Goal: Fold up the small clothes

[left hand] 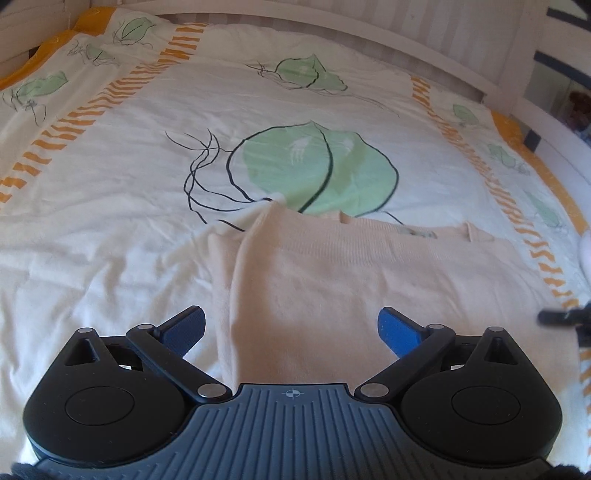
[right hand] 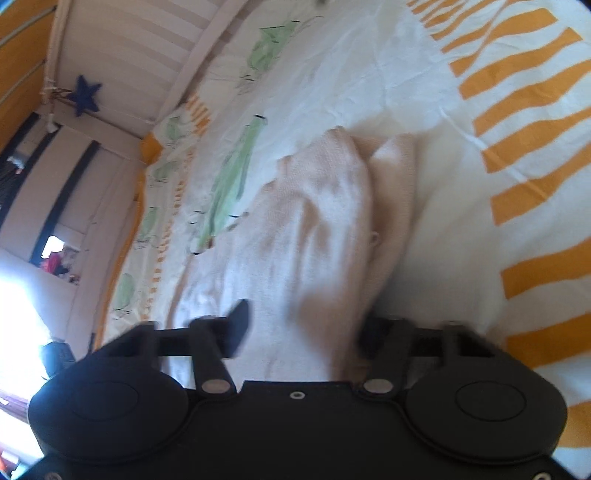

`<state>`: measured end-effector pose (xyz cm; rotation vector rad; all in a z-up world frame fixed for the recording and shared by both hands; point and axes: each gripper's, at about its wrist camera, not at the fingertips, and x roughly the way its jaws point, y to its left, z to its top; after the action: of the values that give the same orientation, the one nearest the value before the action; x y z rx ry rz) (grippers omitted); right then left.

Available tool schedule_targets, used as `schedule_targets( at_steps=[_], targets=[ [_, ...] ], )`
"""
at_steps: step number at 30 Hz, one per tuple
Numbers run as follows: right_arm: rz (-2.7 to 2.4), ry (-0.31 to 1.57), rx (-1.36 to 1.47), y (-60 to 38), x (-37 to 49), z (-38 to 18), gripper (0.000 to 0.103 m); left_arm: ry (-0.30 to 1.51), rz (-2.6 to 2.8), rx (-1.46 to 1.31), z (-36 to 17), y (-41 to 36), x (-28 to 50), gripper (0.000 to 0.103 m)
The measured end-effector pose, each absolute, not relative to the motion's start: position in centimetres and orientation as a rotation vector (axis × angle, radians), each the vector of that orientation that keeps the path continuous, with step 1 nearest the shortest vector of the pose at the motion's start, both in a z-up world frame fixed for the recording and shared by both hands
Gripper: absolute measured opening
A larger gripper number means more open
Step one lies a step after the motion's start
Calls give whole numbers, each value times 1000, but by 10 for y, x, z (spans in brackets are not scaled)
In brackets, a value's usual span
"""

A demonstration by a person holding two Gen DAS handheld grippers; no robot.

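Note:
A small peach knit garment [left hand: 362, 280] lies spread on the bed cover, its left side folded over in a long crease. My left gripper [left hand: 291, 328] is open with blue pads [left hand: 184, 330] wide apart, hovering over the garment's near edge and holding nothing. In the right wrist view the garment [right hand: 314, 229] is bunched and lifted between the fingers of my right gripper [right hand: 301, 328]. The jaws stand apart with cloth running between them; the view is blurred and the grip is unclear. The right gripper's tip shows at the left wrist view's right edge [left hand: 557, 317].
The bed cover [left hand: 147, 155] is white with green leaf prints and orange striped bands. A white slatted bed rail [left hand: 369, 33] runs along the far side. A blue star [right hand: 85, 95] hangs on the rail in the right wrist view.

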<state>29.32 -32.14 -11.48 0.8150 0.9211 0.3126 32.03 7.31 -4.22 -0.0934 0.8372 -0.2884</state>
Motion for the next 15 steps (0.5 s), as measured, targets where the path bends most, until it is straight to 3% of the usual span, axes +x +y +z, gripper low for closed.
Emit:
schedule_targets(
  at_steps=[1, 15],
  targets=[
    [298, 918, 806, -320, 291, -113, 34, 834, -291, -117, -44, 77, 322, 101],
    [417, 812, 638, -207, 314, -15, 31, 795, -355, -323, -13, 122, 345, 101]
  ],
)
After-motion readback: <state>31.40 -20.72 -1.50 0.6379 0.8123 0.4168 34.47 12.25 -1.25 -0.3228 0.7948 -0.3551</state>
